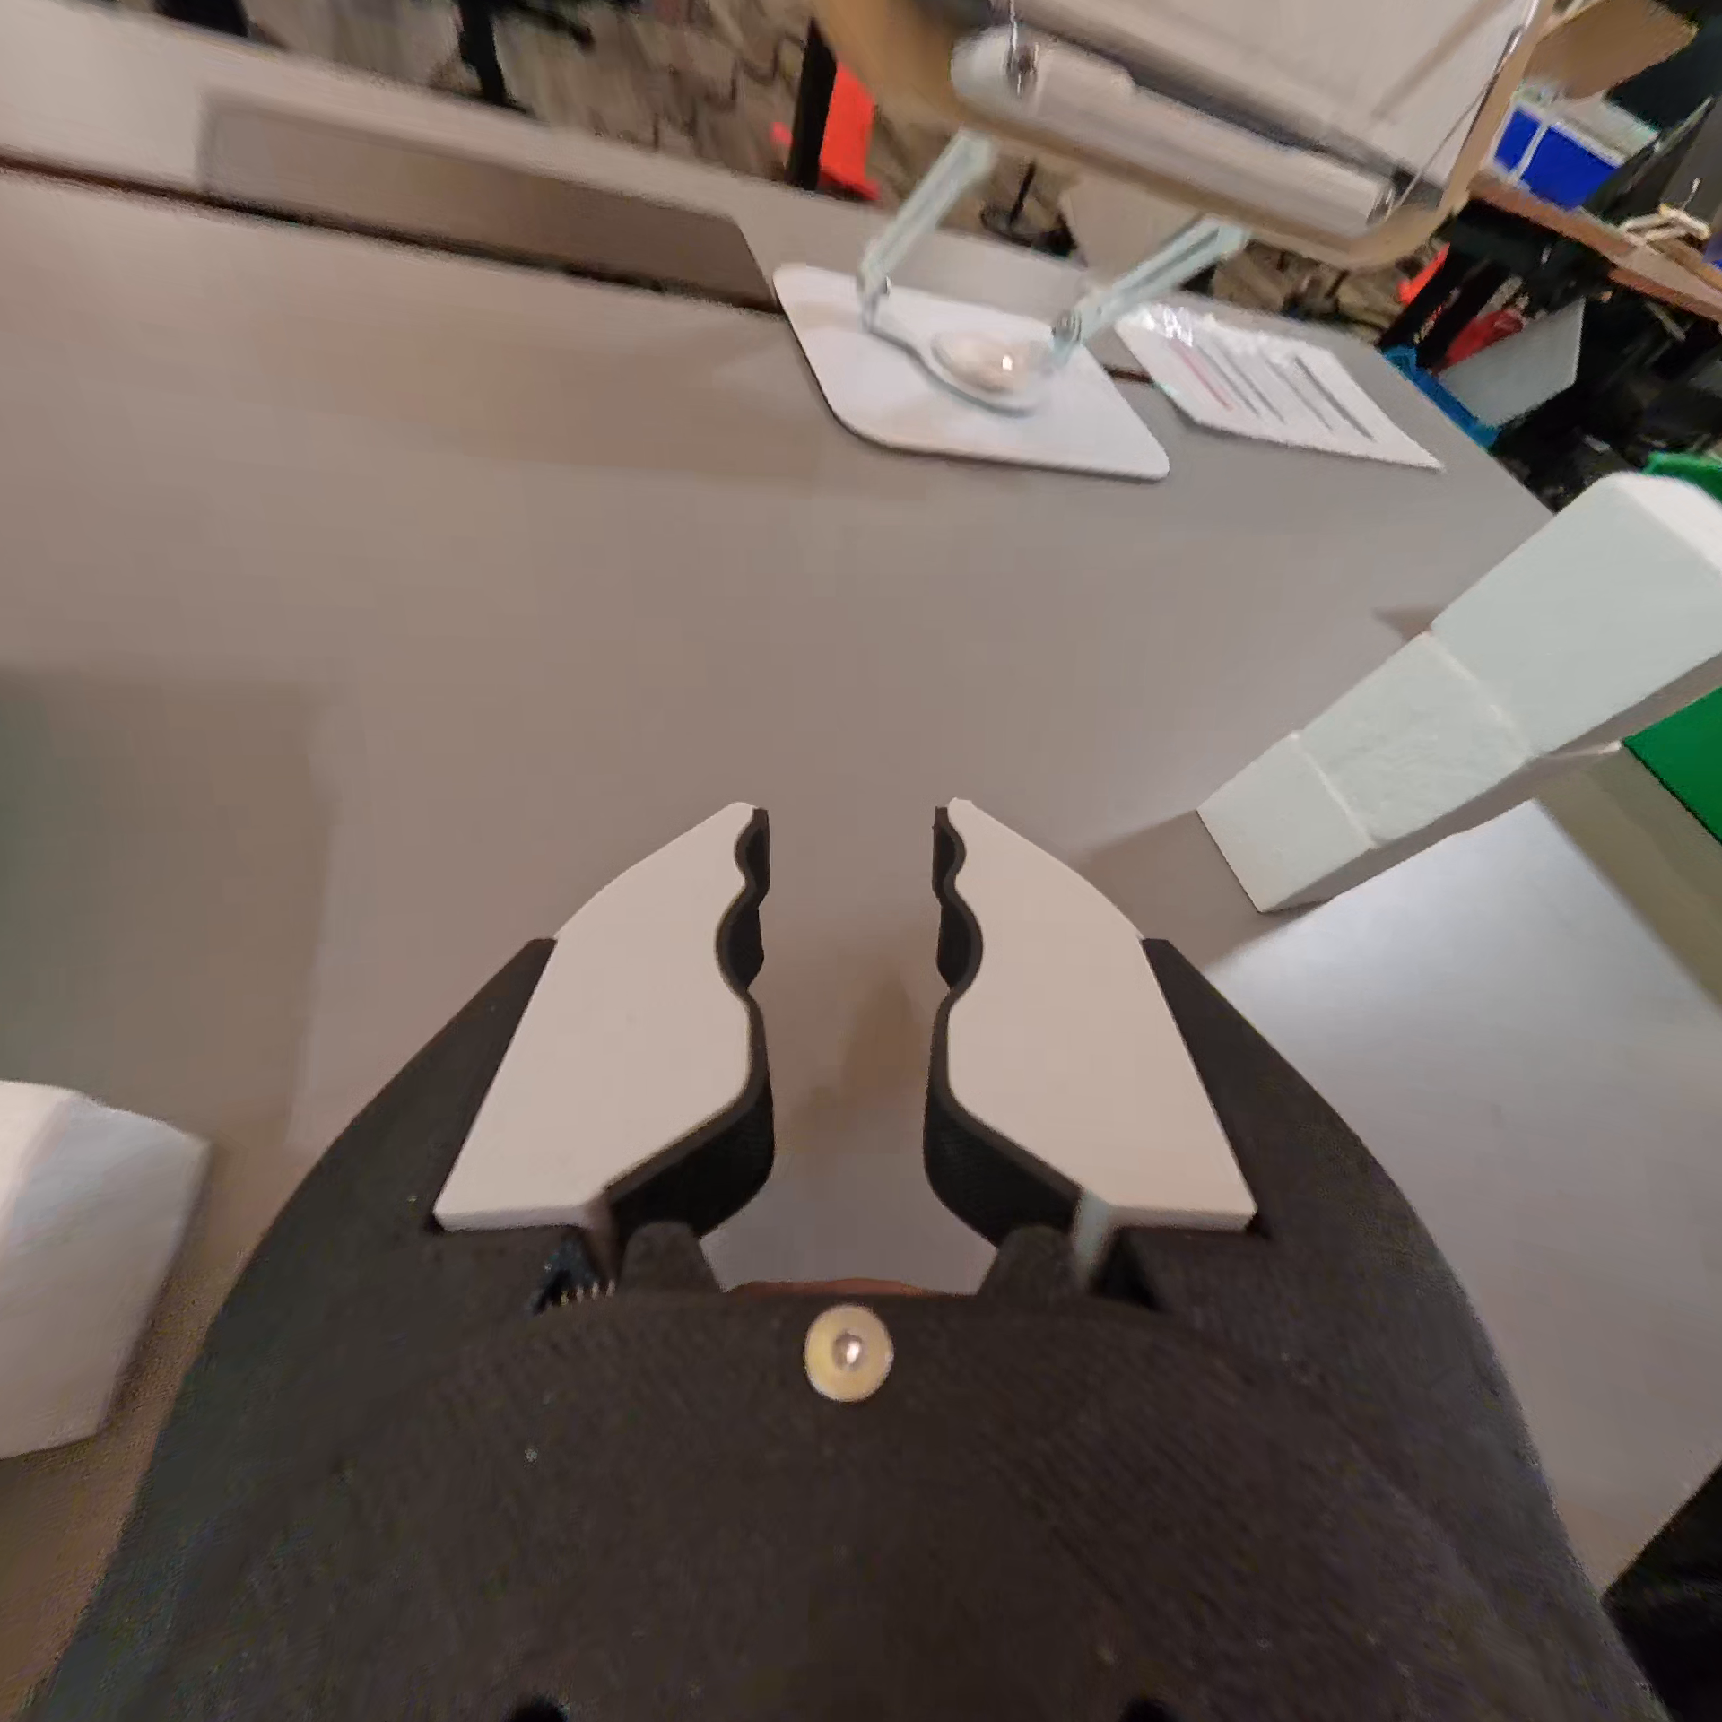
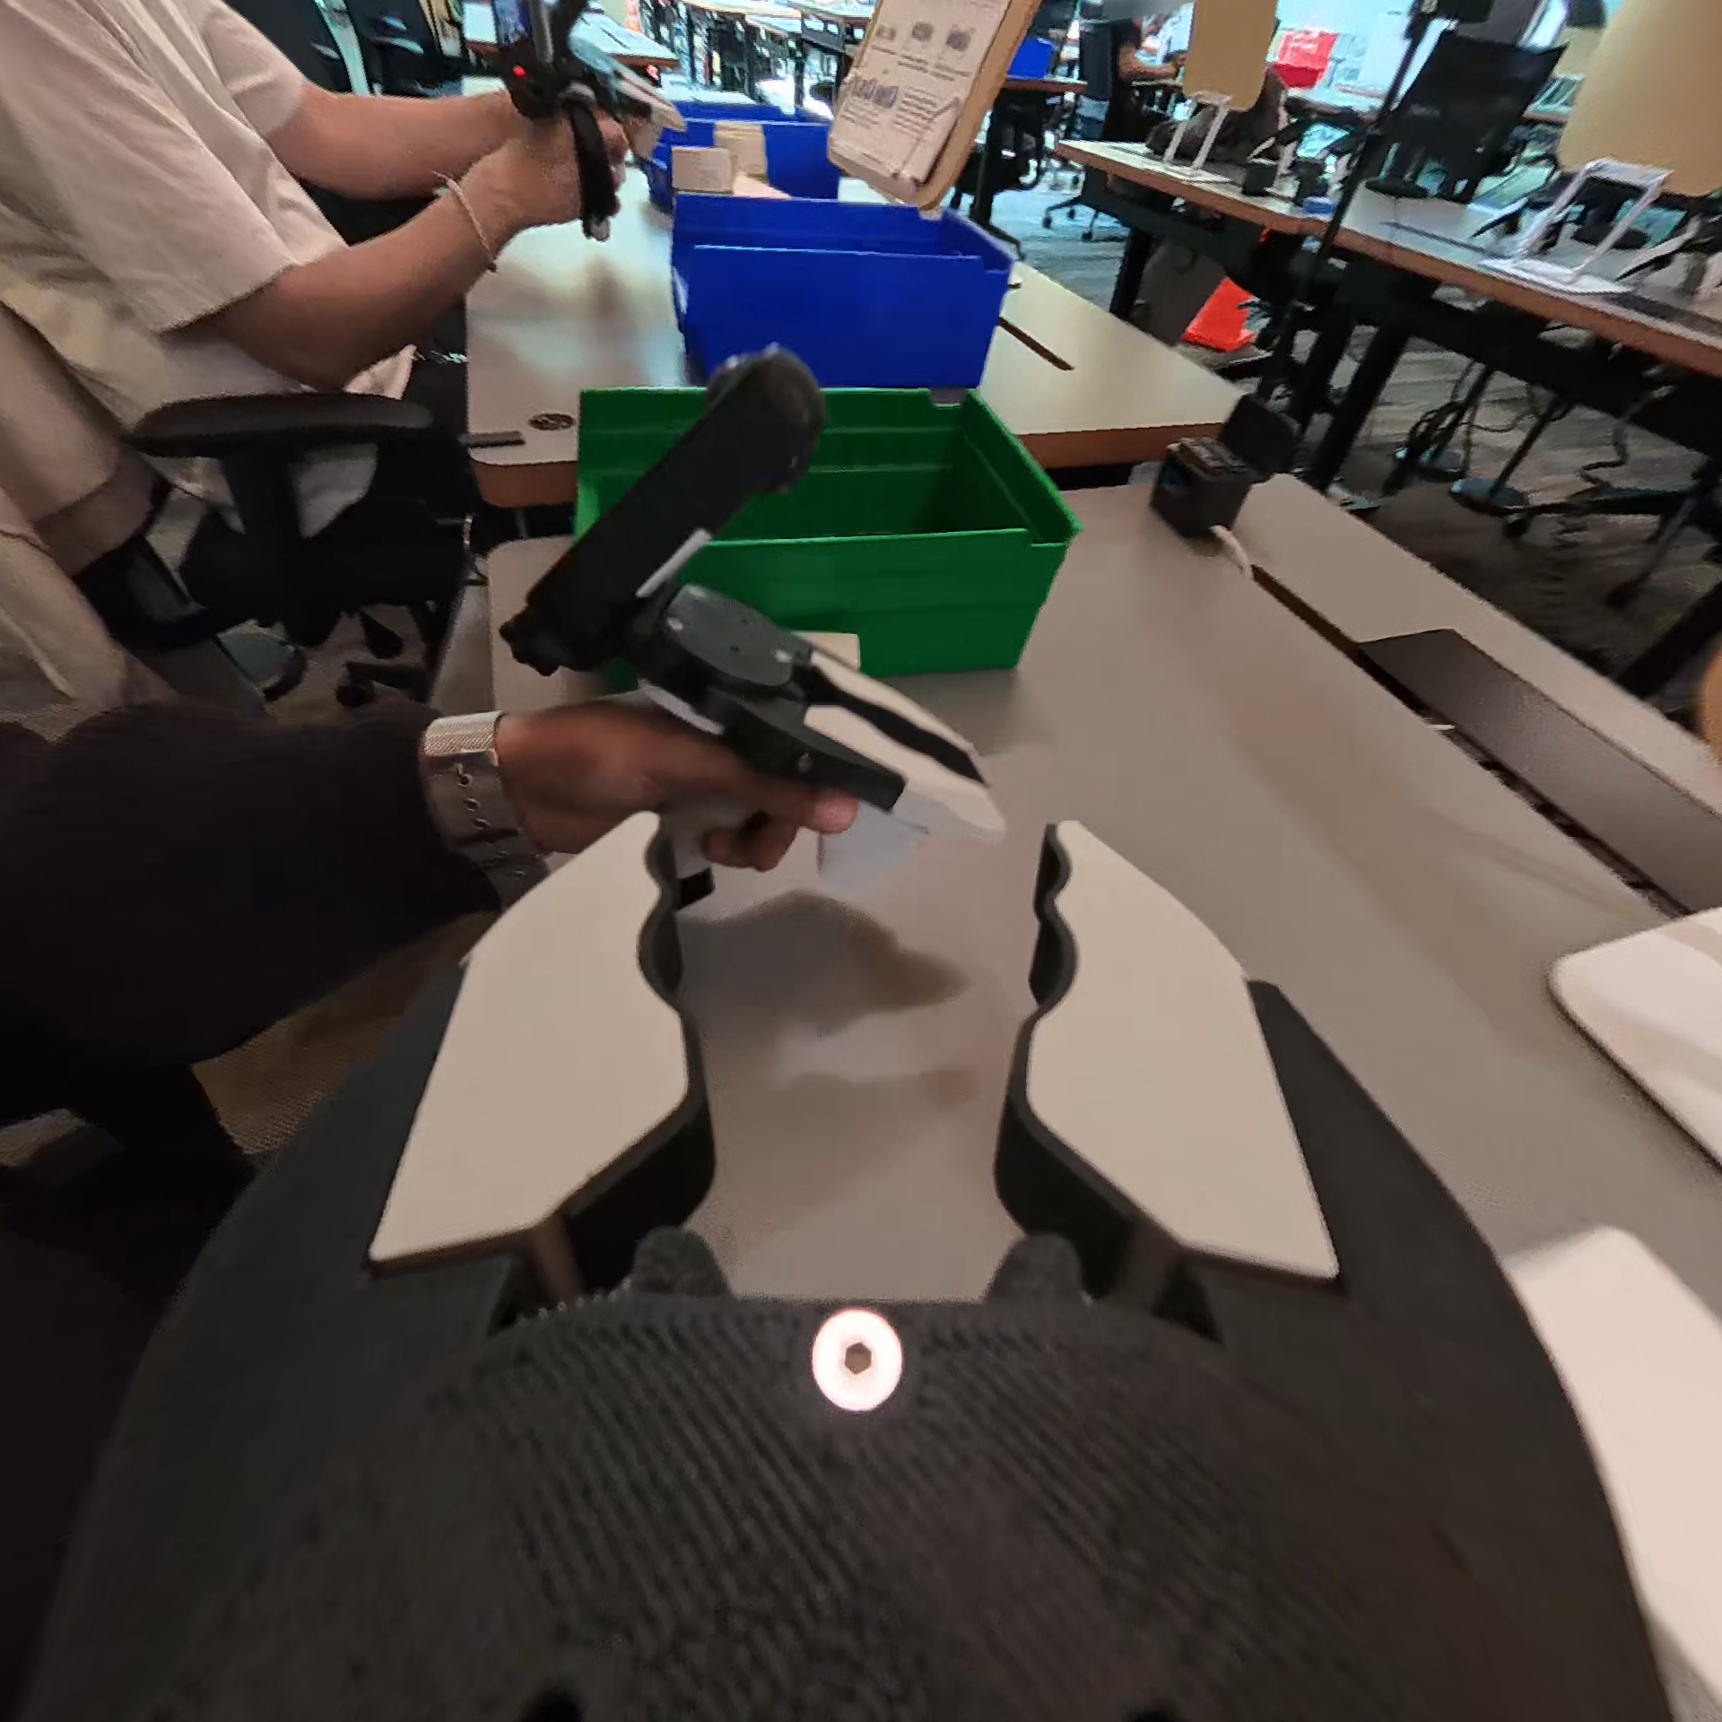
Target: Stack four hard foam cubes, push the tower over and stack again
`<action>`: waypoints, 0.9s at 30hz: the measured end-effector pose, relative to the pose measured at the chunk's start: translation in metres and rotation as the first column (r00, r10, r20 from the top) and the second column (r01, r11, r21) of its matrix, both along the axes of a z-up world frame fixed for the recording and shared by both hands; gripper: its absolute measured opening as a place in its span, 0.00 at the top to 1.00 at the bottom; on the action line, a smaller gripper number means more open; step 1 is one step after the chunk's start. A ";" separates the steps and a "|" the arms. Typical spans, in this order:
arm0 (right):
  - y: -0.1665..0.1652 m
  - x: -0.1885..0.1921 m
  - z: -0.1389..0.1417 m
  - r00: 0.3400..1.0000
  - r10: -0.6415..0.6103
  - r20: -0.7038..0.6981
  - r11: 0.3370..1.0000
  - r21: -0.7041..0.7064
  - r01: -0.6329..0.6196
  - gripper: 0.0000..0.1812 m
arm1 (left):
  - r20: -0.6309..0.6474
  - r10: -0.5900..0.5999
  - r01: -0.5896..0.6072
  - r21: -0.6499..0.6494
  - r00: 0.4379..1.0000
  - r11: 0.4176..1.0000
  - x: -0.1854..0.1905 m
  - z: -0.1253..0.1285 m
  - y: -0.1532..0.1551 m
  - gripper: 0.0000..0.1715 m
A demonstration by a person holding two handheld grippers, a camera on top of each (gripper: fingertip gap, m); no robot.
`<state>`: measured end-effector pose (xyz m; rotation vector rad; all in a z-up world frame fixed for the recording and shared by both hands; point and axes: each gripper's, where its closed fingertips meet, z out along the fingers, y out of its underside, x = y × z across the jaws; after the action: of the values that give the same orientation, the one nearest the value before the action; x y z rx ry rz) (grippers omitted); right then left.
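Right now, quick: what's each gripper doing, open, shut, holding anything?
Left gripper: open, empty, over the bare grey table.
Right gripper: open, empty, above the same table.

Your left gripper (image 1: 851,820) has matt pale finger plates on a rough, ridged black printed-plastic body, fastened with a shiny metal screw (image 1: 848,1352). The grey table top (image 1: 466,559) looks smooth and matt; the white rectangular block (image 1: 1454,708) looks like grainy foam. The green bin (image 2: 932,578) is smooth, slightly glossy plastic.
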<state>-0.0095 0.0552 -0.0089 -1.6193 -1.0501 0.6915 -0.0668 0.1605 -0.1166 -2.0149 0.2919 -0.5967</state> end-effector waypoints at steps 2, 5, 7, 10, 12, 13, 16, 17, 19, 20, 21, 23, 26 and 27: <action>-0.002 -0.015 -0.016 1.000 -0.001 -0.009 0.999 -0.035 0.000 0.59 | -0.003 0.033 -0.033 0.050 0.999 0.998 -0.016 0.019 0.000 0.80; 0.006 -0.037 -0.055 0.996 -0.021 0.090 0.996 -0.086 0.029 0.59 | 0.098 0.074 -0.077 0.026 0.992 0.997 -0.051 0.058 -0.006 0.79; 0.018 -0.056 -0.078 0.988 -0.036 0.149 0.993 -0.108 0.053 0.58 | 0.099 0.100 -0.103 0.023 0.990 0.994 -0.079 0.079 -0.010 0.79; 0.040 -0.100 -0.099 0.987 -0.028 0.158 0.985 -0.164 0.054 0.57 | 0.059 0.163 -0.166 0.049 0.985 0.985 -0.116 0.096 -0.017 0.79; 0.061 -0.132 -0.110 0.987 -0.053 0.149 0.976 -0.203 0.083 0.57 | 0.036 0.203 -0.205 0.057 0.979 0.977 -0.134 0.097 -0.019 0.79; 0.069 -0.148 -0.117 0.988 -0.060 0.145 0.969 -0.230 0.093 0.57 | 0.028 0.225 -0.226 0.058 0.974 0.972 -0.142 0.095 -0.019 0.79; 0.081 -0.189 -0.137 0.982 -0.063 0.179 0.954 -0.277 0.112 0.55 | 0.042 0.273 -0.275 0.053 0.961 0.960 -0.160 0.090 -0.016 0.79; 0.084 -0.197 -0.144 0.975 -0.071 0.209 0.956 -0.264 0.126 0.56 | 0.050 0.278 -0.281 0.049 0.959 0.959 -0.163 0.089 -0.015 0.79; 0.092 -0.206 -0.155 0.959 -0.095 0.268 0.963 -0.219 0.157 0.60 | 0.055 0.287 -0.290 0.042 0.956 0.956 -0.169 0.085 -0.014 0.79; 0.094 -0.207 -0.158 0.953 -0.101 0.287 0.964 -0.210 0.165 0.62 | 0.059 0.294 -0.296 0.043 0.954 0.954 -0.171 0.084 -0.013 0.79; 0.094 -0.205 -0.158 0.952 -0.100 0.288 0.964 -0.209 0.165 0.71 | 0.065 0.300 -0.303 0.043 0.952 0.952 -0.173 0.083 -0.012 0.79; 0.088 -0.197 -0.149 0.962 -0.089 0.257 0.959 -0.238 0.153 0.89 | 0.080 0.304 -0.308 0.047 0.949 0.950 -0.175 0.083 -0.011 0.79; 0.071 -0.169 -0.118 0.983 -0.056 0.172 0.960 -0.261 0.100 0.99 | 0.088 0.317 -0.322 0.051 0.944 0.945 -0.177 0.079 -0.007 0.80; 0.068 -0.157 -0.107 0.985 -0.060 0.162 0.966 -0.238 0.098 0.98 | 0.089 0.319 -0.324 0.051 0.944 0.945 -0.177 0.077 -0.006 0.80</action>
<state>-0.1661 0.1235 -0.1159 -1.9436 -1.0337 0.6713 -0.2437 0.1549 -0.0395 -1.9167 -0.0671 -0.4515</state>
